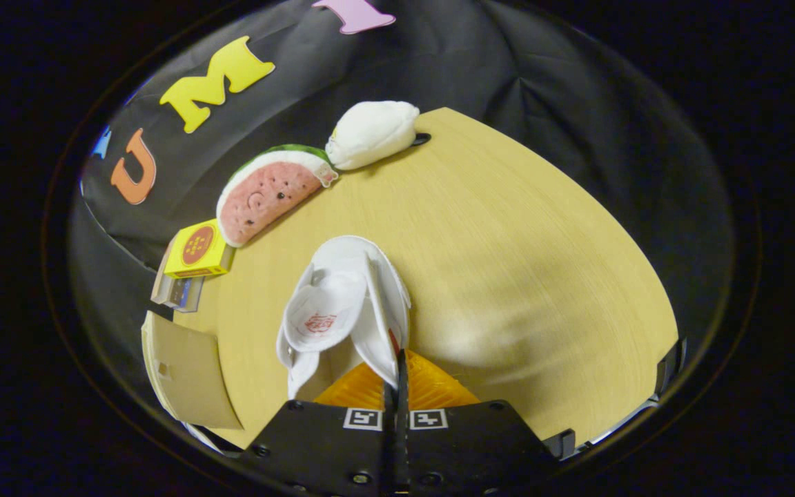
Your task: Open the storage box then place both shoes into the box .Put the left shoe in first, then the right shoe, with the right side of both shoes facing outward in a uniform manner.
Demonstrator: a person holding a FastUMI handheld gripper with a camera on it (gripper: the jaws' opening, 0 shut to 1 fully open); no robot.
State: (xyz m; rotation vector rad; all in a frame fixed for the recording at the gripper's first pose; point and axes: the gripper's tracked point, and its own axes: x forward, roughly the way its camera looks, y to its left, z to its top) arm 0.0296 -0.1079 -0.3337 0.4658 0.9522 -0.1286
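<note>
Gripper (396,373): I see both fingers clenched on the rim of the white shoe (342,310), lifted above the wooden table (522,262). Shoe insole carries a red logo, unreadable. Cardboard storage box (187,369) just left. Yellow carton (197,250), watermelon plush (266,193), white plush (373,132) along far edge; right half bare.

A pale wooden table (522,262) is lying beyond the fingers. Beyond them, at its far edge, a watermelon-slice plush (266,197), a white plush (372,133) and a yellow box (199,250) are resting.
</note>
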